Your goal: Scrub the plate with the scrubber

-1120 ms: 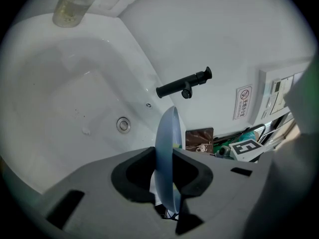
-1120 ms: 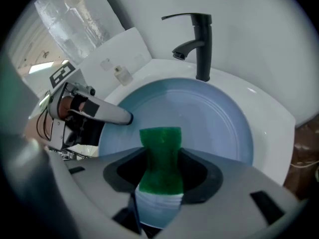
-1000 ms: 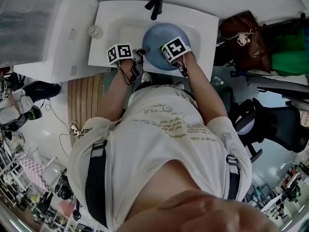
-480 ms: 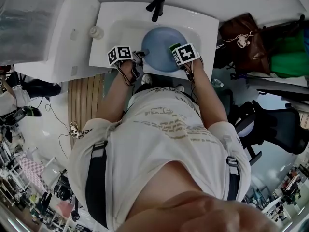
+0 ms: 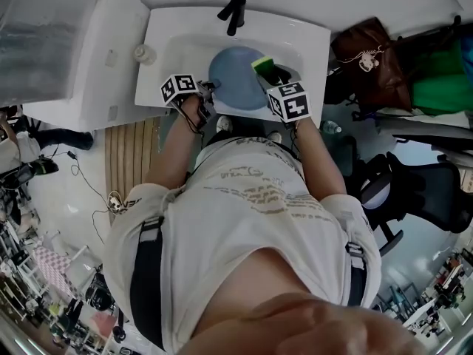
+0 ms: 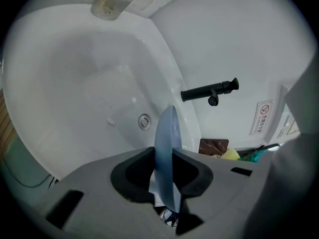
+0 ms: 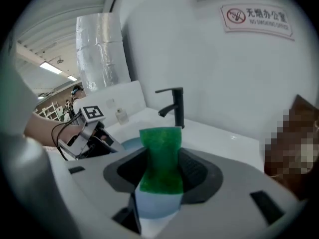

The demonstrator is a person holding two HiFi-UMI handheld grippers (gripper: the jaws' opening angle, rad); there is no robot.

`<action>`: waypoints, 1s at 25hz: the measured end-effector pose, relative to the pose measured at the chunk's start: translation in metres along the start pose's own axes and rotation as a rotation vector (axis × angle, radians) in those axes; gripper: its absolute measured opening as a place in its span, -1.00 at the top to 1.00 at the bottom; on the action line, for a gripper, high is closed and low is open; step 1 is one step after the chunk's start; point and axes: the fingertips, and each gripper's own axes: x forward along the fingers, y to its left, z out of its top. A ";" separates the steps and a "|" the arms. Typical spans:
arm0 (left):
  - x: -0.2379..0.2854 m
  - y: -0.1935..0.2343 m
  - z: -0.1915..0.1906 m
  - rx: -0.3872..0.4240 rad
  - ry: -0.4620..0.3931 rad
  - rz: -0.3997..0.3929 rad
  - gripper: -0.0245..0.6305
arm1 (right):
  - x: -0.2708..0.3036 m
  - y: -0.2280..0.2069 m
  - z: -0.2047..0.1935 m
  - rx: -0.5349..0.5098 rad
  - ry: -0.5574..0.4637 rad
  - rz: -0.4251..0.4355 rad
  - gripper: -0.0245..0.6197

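The left gripper (image 6: 165, 159) has its jaws set narrow and clamped on the rim of the blue plate (image 6: 167, 131). The rim runs edge-on between the two dark pads. The right gripper (image 7: 161, 169) has its jaws closed on the scrubber (image 7: 160, 156), a green abrasive pad on a pale sponge backing that stands up out of the grip.

From the head view, the plate (image 5: 233, 78) is held tilted over the white sink (image 5: 175, 48), just below the black faucet (image 5: 234, 11). The left gripper (image 5: 208, 89) grips it at its left edge. The scrubber (image 5: 264, 64) sits at the plate's right rim, ahead of the right gripper (image 5: 275, 78).

In the right gripper view the scrubber points toward the faucet (image 7: 174, 105) and the wall, with the plate low and to the left. It appears lifted off the plate face.

Step in hand, by judgement: scrubbing, at the break between strokes.

Next move, by judgement: lower the green face flat onto the plate and sweep it across. Keep the left grip firm, because the plate is held by one edge only and can pivot under pressure.
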 end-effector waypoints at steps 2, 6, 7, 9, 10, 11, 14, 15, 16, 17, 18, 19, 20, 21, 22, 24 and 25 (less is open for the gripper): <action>0.000 0.006 0.000 -0.026 -0.003 0.027 0.67 | -0.010 0.000 0.011 -0.015 -0.083 -0.028 0.30; 0.004 0.012 0.000 -0.090 -0.007 0.045 0.66 | -0.030 0.002 0.025 -0.007 -0.199 -0.051 0.30; 0.005 0.014 0.000 -0.107 -0.009 0.045 0.66 | -0.033 0.002 0.025 -0.004 -0.209 -0.053 0.30; 0.006 0.018 -0.001 -0.139 -0.015 0.051 0.66 | -0.038 0.003 0.021 0.004 -0.214 -0.054 0.30; 0.007 0.019 -0.001 -0.152 -0.018 0.054 0.65 | -0.040 0.002 0.019 0.009 -0.212 -0.055 0.30; 0.008 0.020 -0.001 -0.163 -0.021 0.056 0.64 | -0.041 0.001 0.015 0.015 -0.208 -0.056 0.30; 0.010 0.023 -0.001 -0.223 -0.037 0.060 0.59 | -0.043 -0.002 0.007 0.030 -0.200 -0.062 0.30; 0.011 0.025 0.000 -0.250 -0.045 0.062 0.57 | -0.044 -0.002 0.005 0.034 -0.200 -0.061 0.30; 0.012 0.026 0.000 -0.274 -0.052 0.064 0.56 | -0.044 -0.002 0.004 0.037 -0.201 -0.060 0.30; 0.012 0.027 0.000 -0.293 -0.056 0.063 0.55 | -0.045 -0.002 0.004 0.039 -0.201 -0.058 0.30; 0.013 0.027 0.000 -0.306 -0.058 0.061 0.55 | -0.045 -0.001 0.003 0.039 -0.202 -0.057 0.30; 0.014 0.026 -0.001 -0.316 -0.058 0.057 0.56 | -0.046 -0.001 0.003 0.038 -0.202 -0.056 0.30; 0.014 0.026 -0.001 -0.324 -0.058 0.053 0.55 | -0.047 -0.002 0.003 0.037 -0.204 -0.056 0.30; 0.015 0.025 -0.001 -0.332 -0.059 0.050 0.55 | -0.047 -0.002 0.004 0.038 -0.205 -0.057 0.30; 0.016 0.026 -0.001 -0.342 -0.060 0.048 0.55 | -0.048 -0.003 0.004 0.039 -0.206 -0.057 0.30; 0.019 0.026 -0.002 -0.370 -0.064 0.044 0.55 | -0.049 -0.003 0.004 0.039 -0.207 -0.059 0.30; 0.020 0.027 -0.002 -0.384 -0.066 0.044 0.55 | -0.049 -0.004 0.004 0.037 -0.206 -0.060 0.30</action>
